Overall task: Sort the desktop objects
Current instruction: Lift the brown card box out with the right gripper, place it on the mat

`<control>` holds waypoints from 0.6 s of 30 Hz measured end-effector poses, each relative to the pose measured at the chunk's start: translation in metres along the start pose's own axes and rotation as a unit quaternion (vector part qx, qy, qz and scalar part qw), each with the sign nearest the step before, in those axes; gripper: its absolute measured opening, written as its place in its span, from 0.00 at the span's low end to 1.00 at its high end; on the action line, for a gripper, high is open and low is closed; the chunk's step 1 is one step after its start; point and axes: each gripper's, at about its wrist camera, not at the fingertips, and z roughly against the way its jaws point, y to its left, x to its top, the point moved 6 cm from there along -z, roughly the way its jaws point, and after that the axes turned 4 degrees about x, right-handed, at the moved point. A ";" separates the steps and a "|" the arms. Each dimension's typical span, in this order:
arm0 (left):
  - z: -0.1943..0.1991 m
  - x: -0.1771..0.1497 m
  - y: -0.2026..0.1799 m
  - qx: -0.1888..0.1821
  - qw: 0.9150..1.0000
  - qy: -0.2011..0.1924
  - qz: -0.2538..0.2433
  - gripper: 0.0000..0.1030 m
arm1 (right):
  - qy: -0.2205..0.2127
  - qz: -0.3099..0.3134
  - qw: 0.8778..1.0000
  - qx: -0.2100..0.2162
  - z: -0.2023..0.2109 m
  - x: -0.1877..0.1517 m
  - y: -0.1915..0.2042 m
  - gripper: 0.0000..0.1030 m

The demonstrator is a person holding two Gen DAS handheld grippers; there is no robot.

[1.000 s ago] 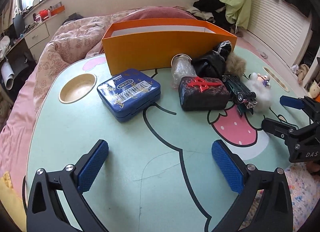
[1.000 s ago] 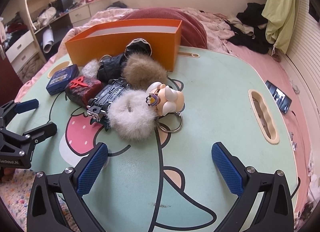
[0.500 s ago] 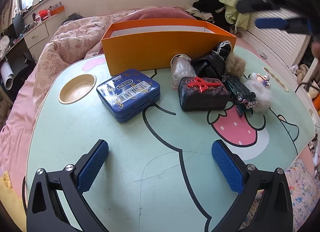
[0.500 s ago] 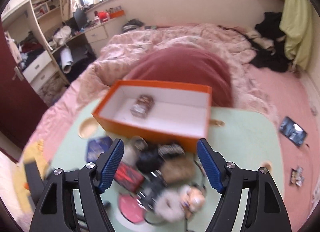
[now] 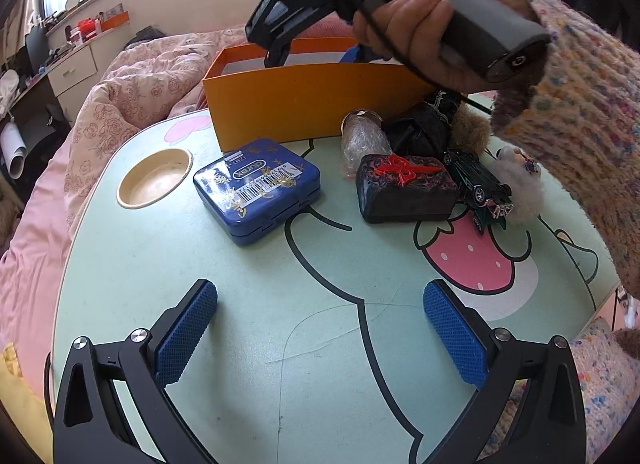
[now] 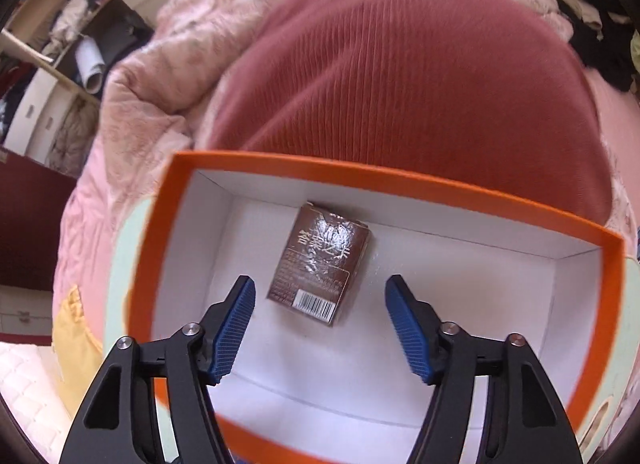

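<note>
Orange box [image 6: 400,179] sits at the table's [image 5: 320,344] far edge, holding one brown pack [image 6: 320,264]. Right gripper [image 6: 320,324] hovers above it, jaws narrowing yet empty, probably to reposition the pack. Left gripper [image 5: 320,324] waits apart, empty.

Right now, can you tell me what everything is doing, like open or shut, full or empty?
orange box: open, no lid, nearly empty
brown card pack: lying flat inside the box, sealed
blue tin: shut, on the table
toy car: on its wheels
left tongs: open, empty
right tongs: above the box, just been closing, nothing gripped
</note>
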 end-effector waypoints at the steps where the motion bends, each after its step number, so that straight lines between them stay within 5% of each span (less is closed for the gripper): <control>1: -0.001 0.000 0.000 -0.002 1.000 0.001 0.001 1.00 | -0.004 0.007 1.000 -0.011 0.000 -0.001 0.000 0.42; 5: -0.001 0.000 0.000 -0.003 1.000 -0.001 0.001 1.00 | -0.031 0.025 0.999 0.001 0.023 -0.012 -0.002 0.39; 12: -0.001 0.001 0.001 -0.004 1.000 -0.001 0.002 1.00 | -0.175 0.065 0.982 0.030 0.161 -0.066 -0.022 0.40; 18: -0.002 0.001 -0.001 -0.003 1.000 -0.001 0.002 1.00 | -0.190 0.054 0.979 -0.053 0.184 -0.169 -0.071 0.40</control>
